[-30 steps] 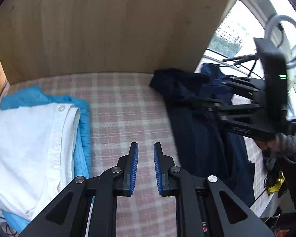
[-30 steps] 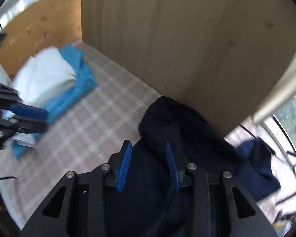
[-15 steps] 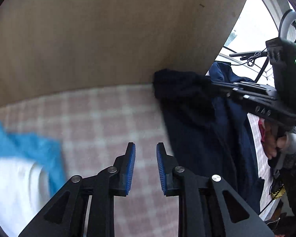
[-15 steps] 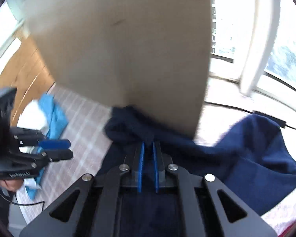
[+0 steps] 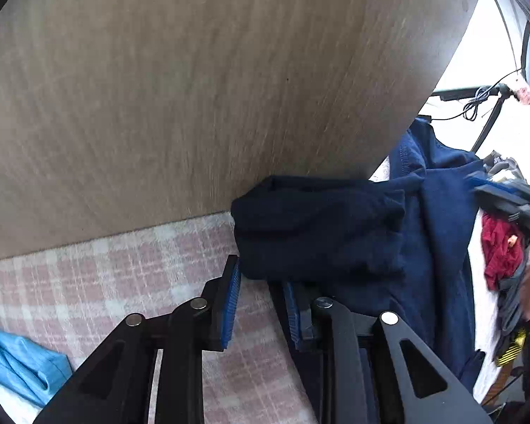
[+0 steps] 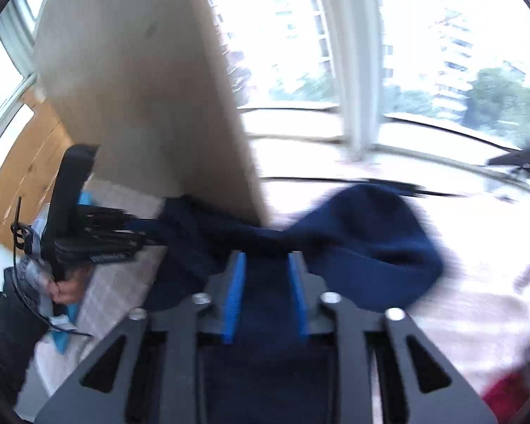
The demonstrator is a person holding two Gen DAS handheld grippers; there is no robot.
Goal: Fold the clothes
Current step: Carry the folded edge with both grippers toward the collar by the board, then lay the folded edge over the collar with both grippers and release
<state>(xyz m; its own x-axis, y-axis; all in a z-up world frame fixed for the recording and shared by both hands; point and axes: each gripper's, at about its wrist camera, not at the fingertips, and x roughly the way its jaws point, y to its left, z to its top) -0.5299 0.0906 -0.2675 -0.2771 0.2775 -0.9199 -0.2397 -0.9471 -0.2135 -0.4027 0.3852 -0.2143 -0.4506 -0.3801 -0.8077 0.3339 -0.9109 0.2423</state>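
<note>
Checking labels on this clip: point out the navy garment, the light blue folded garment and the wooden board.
navy garment [image 5: 321, 226], left wrist view, on its bunched dark fold.
light blue folded garment [image 5: 21, 364], left wrist view, on its visible corner.
wooden board [image 5: 194, 88], left wrist view, on its broad face.

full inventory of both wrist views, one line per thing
navy garment: 1, dark blue, bunched on the cloth against the board
folded clothes: 1 light blue edge visible, lower left
checked cloth: 1, pink and white, covering the surface
wooden board: 1, pale wood, upright behind
red fabric: 1, red, far right
window: 1, bright, behind
left gripper: 1, black with blue pads, open at the garment's edge
right gripper: 1, same, open over the garment
</note>
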